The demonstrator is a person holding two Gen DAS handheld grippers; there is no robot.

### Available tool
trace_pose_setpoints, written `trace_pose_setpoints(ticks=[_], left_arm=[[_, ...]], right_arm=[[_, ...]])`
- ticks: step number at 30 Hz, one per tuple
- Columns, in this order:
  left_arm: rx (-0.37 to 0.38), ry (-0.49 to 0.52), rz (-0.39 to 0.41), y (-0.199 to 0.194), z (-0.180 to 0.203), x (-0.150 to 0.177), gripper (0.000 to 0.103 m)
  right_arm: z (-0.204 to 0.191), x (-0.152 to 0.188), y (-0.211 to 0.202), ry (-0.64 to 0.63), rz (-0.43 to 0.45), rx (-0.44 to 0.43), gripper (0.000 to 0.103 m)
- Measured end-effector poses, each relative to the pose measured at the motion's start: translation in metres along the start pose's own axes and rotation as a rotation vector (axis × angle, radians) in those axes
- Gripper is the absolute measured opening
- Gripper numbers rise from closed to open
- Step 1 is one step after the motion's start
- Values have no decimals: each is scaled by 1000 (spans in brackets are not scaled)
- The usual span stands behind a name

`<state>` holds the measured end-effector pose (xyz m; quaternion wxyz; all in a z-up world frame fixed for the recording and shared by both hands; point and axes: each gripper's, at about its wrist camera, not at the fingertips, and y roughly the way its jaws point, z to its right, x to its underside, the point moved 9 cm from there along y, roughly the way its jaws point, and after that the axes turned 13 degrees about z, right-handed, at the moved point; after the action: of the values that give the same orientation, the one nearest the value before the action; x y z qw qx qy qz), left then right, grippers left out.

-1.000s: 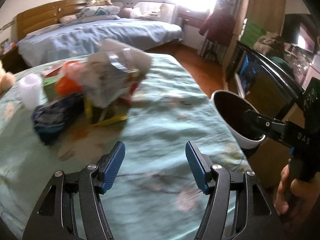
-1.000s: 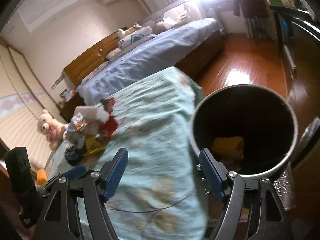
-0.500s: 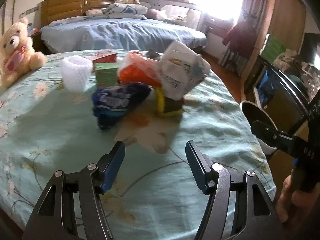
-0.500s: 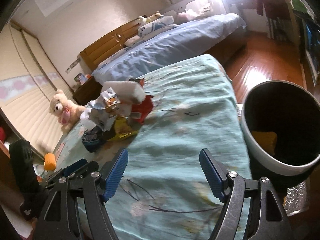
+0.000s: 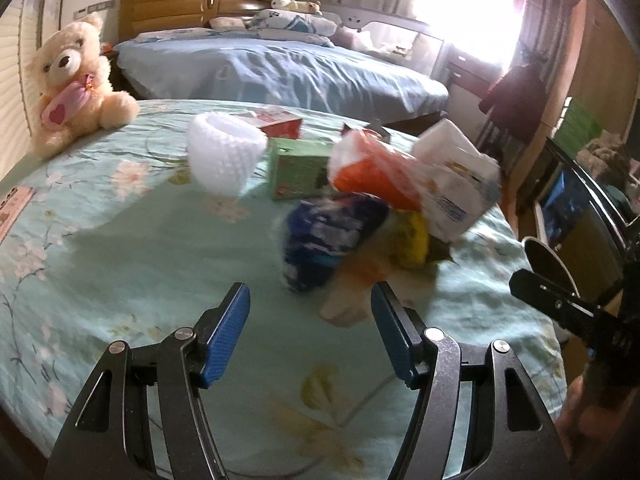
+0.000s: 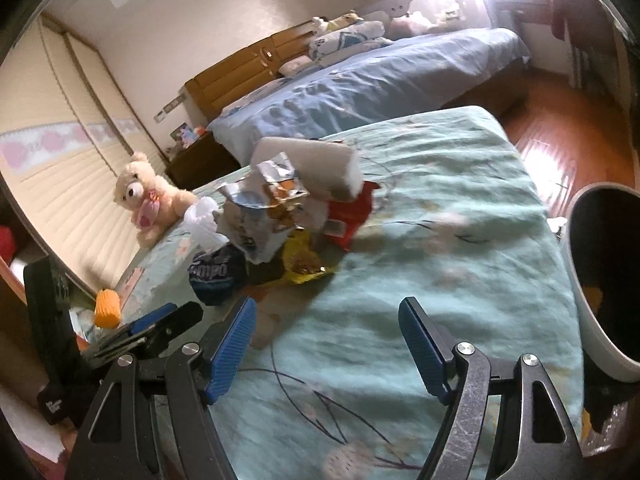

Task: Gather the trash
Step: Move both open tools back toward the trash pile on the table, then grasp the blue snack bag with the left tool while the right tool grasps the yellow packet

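Note:
A pile of trash lies on the teal flowered bedspread (image 5: 120,248): a dark blue wrapper (image 5: 324,236), an orange-and-white bag (image 5: 372,176), a white printed pack (image 5: 456,184), a yellow wrapper (image 5: 412,240), a green box (image 5: 300,168) and a white foam net (image 5: 224,156). My left gripper (image 5: 310,320) hovers open just short of the blue wrapper, nothing between its fingers. My right gripper (image 6: 326,332) is also open and empty, with the pile (image 6: 288,208) ahead to its left. The bin (image 6: 600,276), white outside and dark inside, stands at the bed's right edge with something yellow in it.
A cream teddy bear (image 5: 76,84) sits at the bed's far left. A red box (image 5: 280,122) lies behind the pile. A second bed with blue cover (image 5: 280,68) stands beyond. A dark cabinet (image 5: 580,208) and wooden floor (image 6: 560,136) lie to the right.
Both grippers swung left from the bin toward the trash pile. The bin slid to the right edge of both views, and the teddy bear came into sight. Jaws kept their width.

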<state>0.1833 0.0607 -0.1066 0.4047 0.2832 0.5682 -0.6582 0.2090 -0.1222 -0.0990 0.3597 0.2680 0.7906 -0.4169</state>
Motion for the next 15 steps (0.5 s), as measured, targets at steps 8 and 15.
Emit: trace_pose_setpoints(ticks=[8,15], left_arm=[[15,-11,-8,16,-15,-12,64],[69,20,-37,36,-4,-10,50]], right_arm=[[-16,0,31,-47,-37,-36,72],[-17,6,59,-65,-86,-10,32]])
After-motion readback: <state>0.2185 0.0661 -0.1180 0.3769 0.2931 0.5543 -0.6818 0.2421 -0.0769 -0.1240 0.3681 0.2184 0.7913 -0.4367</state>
